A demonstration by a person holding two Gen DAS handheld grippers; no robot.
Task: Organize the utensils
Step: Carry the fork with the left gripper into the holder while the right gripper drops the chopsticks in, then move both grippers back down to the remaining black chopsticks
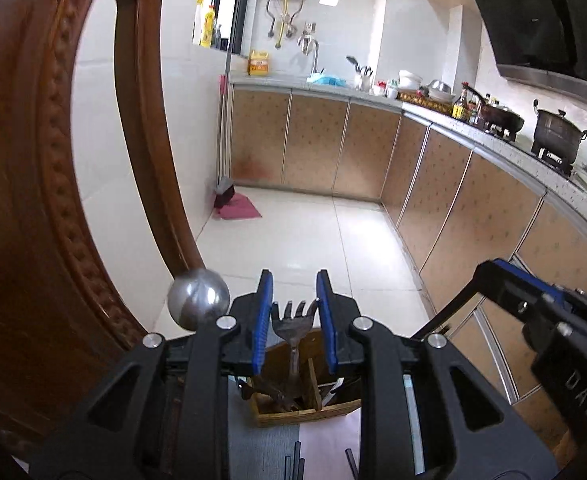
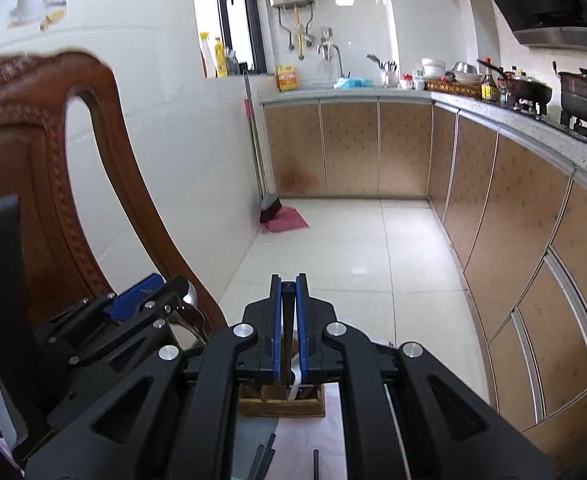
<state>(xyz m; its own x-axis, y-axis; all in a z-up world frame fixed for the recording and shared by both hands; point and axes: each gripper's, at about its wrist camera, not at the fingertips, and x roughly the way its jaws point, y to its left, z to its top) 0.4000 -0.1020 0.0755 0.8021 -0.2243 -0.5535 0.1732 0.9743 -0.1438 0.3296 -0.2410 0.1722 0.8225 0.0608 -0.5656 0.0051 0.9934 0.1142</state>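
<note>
My left gripper (image 1: pixel 294 276) is shut on the head of a metal fork (image 1: pixel 295 322). The fork's handle hangs down into a wooden utensil holder (image 1: pixel 305 414) that has other dark utensils in it. A shiny round ladle bowl (image 1: pixel 198 298) sits just left of the left finger, and its handle is hidden. My right gripper (image 2: pixel 288 280) is shut on a thin black chopstick (image 2: pixel 288 320) above the same holder (image 2: pixel 281 404). In the left wrist view this chopstick (image 1: pixel 441 316) slants down from the right gripper (image 1: pixel 489 268) towards the holder.
A carved wooden chair back (image 1: pixel 33 200) stands close on the left. Loose black chopsticks (image 2: pixel 267 454) lie on the mat in front of the holder. Beyond are a tiled floor and a kitchen counter (image 1: pixel 493 136) with pots and cabinets along the right.
</note>
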